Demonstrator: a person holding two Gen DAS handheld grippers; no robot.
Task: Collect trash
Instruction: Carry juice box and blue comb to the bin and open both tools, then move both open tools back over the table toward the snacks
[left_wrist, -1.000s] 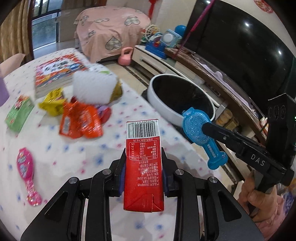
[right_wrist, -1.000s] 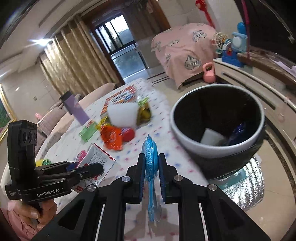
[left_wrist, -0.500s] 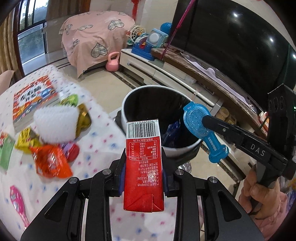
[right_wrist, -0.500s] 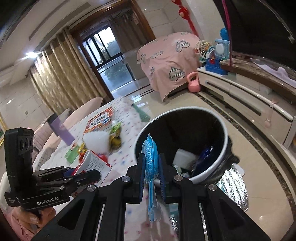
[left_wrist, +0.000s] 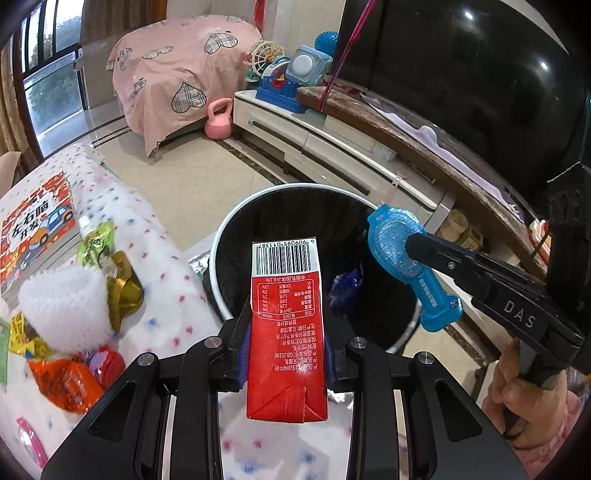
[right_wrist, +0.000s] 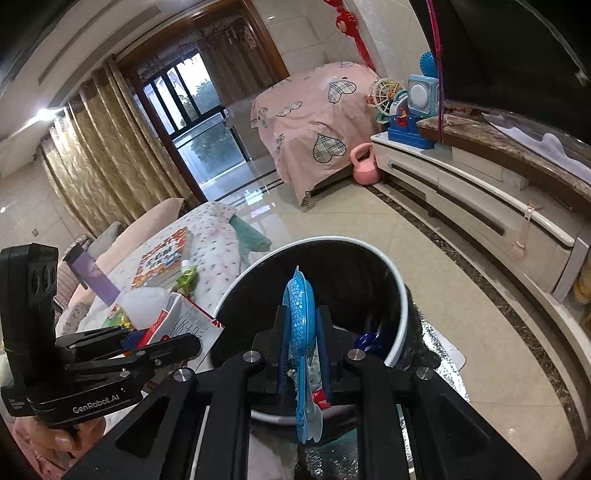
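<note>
Now both claws hang above the trash bin (left_wrist: 221, 258): left claw (left_wrist: 286, 354) clamped on the red carton (left_wrist: 286, 332), right claw (right_wrist: 300, 332) on the blue wrapper (right_wrist: 300, 306). Centre each over the opening before letting go.

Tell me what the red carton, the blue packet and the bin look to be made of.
Red carton: coated paperboard, glossy; folded, glued bottom seams and a printed barcode show.
Blue packet: clear plastic blister, probably; it looks translucent and bumpy, with a flat sealed edge in the right wrist view.
Bin: smooth white rim, likely plastic or painted metal; a black liner, seemingly thin film, is inside.
</note>
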